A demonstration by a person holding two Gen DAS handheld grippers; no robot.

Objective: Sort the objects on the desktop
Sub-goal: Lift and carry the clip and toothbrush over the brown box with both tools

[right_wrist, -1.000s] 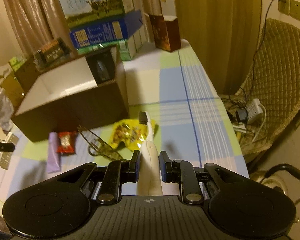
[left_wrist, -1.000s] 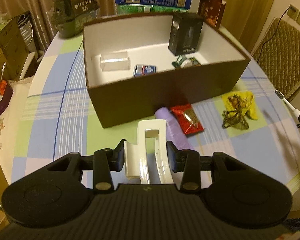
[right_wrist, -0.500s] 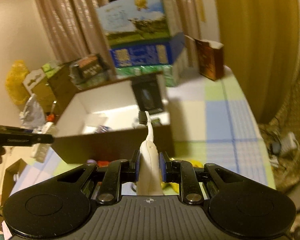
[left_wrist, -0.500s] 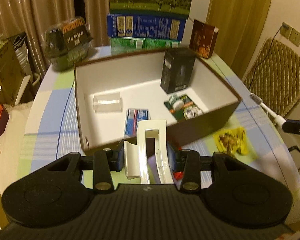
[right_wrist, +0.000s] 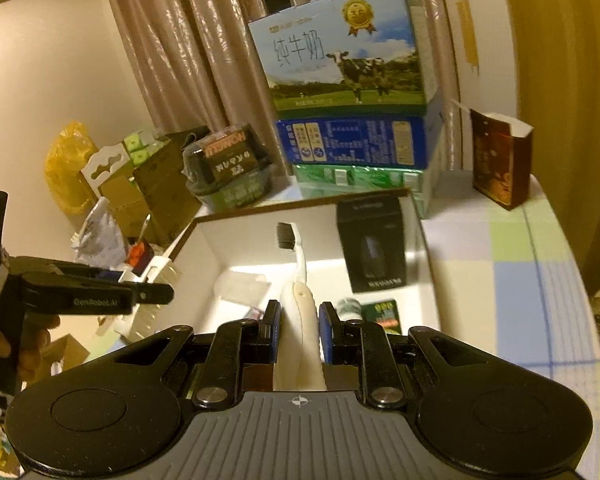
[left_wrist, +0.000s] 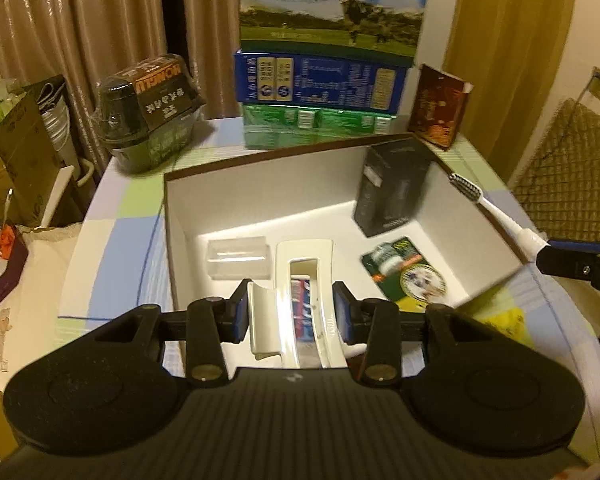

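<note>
So the left gripper (left_wrist: 293, 317) is clamped on a glossy cream-white plastic holder with a long slot cut through it (left_wrist: 305, 280), pads pressing its two sides. The holder's long axis runs straight out ahead along the fingers, and in the left wrist view it hangs right over the open brown cardboard box with the white inside (left_wrist: 171, 216), above the near part of the floor. I'd say the drop is basically lined up: the box is directly below and ahead, so it mostly needs to go down and let go.

The right gripper (right_wrist: 299, 330) is squeezed tight on the fat cream handle of a white toothbrush with dark bristles (right_wrist: 299, 264). The brush points forward and up, its head over the box interior, near the right wall in the left view. The handle end looks to be over the near edge, so that hand probably has a bit further to reach in.

Already lying in the box: a clear plastic case (left_wrist: 238, 257), an upright black carton (left_wrist: 392, 192), a green printed packet (left_wrist: 406, 272), and something red and blue (left_wrist: 302, 300) showing through the holder's slot. On the checked tablecloth (right_wrist: 512, 256) just past the box's right corner, a yellow wrapper (left_wrist: 504, 322) is left outside.
</note>
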